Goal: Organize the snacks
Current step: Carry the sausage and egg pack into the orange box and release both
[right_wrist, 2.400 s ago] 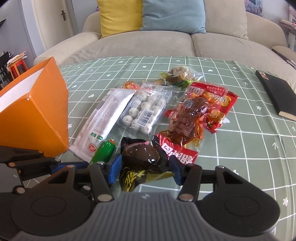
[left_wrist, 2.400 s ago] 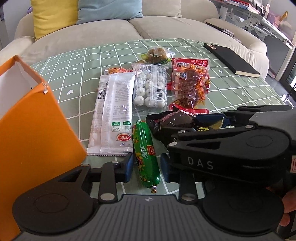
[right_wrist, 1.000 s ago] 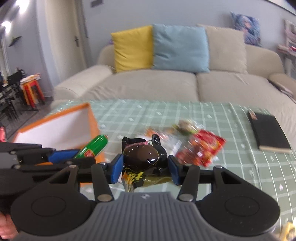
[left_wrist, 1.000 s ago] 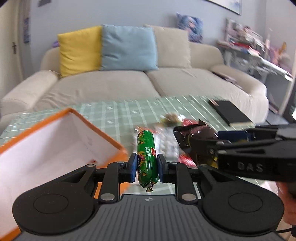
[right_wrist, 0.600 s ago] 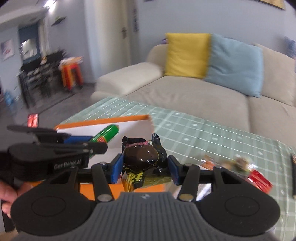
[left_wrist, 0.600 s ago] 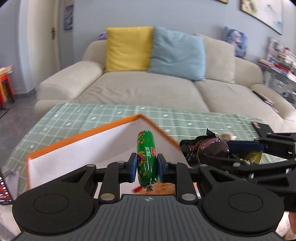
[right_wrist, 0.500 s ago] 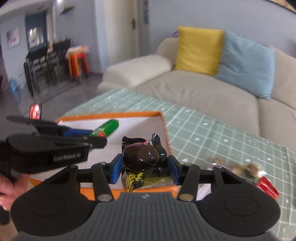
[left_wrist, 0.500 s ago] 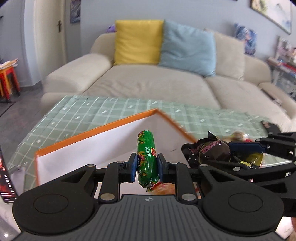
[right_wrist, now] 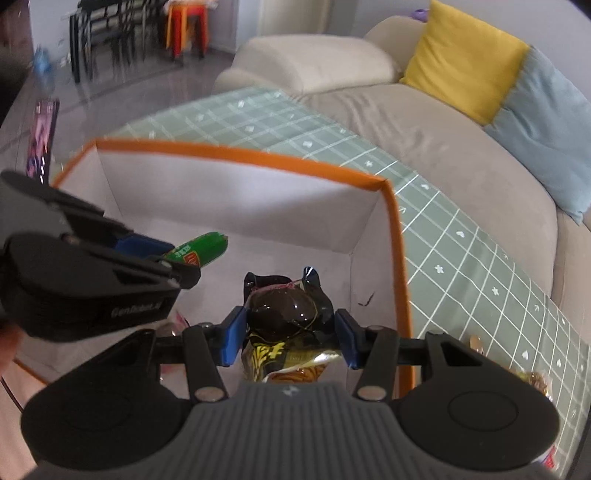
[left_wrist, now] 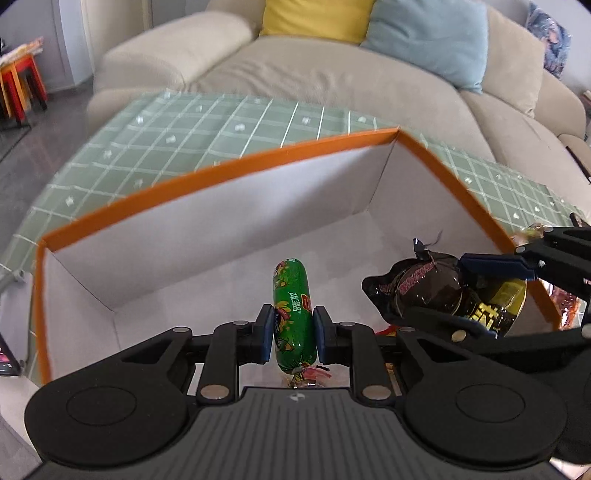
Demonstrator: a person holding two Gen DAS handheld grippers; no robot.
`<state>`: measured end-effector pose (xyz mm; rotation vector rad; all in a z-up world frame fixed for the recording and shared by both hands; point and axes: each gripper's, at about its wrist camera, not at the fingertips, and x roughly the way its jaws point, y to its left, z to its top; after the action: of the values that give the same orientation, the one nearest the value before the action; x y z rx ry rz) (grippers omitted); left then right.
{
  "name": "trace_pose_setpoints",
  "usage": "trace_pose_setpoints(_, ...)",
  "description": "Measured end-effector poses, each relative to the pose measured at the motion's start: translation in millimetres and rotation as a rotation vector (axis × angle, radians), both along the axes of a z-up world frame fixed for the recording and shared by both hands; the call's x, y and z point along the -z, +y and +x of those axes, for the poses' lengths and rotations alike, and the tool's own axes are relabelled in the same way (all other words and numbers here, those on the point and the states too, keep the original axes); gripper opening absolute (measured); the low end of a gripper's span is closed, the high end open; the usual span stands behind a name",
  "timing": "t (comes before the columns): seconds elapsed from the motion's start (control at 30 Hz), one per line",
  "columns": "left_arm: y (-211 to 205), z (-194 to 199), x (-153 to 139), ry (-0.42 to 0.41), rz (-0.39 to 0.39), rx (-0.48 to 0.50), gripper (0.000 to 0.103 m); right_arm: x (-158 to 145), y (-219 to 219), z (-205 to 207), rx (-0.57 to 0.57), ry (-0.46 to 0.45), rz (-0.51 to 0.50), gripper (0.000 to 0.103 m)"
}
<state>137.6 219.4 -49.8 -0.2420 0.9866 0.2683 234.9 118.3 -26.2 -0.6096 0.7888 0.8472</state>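
While a beige sofa (left_wrist: 332, 74) with a yellow cushion (right_wrist: 461, 55) and a pale blue cushion (left_wrist: 424, 33) is filling the background, a table under a green checked cloth (left_wrist: 221, 122) is being shown in front of it. An orange box (left_wrist: 207, 168) with white inner walls is being carried by that table, set toward its near left corner in the right wrist view. Both claws are being held above the open box — pointed steeply down into it. A green sausage (left_wrist: 293, 314) is being pinched upright in the left gripper (left_wrist: 294, 334), whose pads are being pressed narrowly against its sides. A dark vacuum-packed snack (right_wrist: 284, 321) with yellow lettering is being clamped in the right gripper (right_wrist: 286, 341), the jaws being held at a middling width around it. A few loose snacks (right_wrist: 532, 380) are being left on the cloth beyond the box's right wall, blurred.
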Motion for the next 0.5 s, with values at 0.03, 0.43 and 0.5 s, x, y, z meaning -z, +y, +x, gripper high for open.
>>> trace_pose_setpoints(0.03,1.3,2.2,2.4,0.010,-0.002,0.000,0.024,4.1,2.4,2.7,-0.005,0.004,-0.016,0.050)
trace_pose_setpoints(0.43,5.6,20.4,15.5,0.139,-0.031,0.019,0.025,26.5,21.6,13.6,-0.029,0.004,-0.144,0.050)
trace_pose_setpoints(0.5,4.0,21.6,16.5,0.157,-0.027,0.026,0.025,29.1,25.9,15.3,-0.029,0.005,-0.155,0.050)
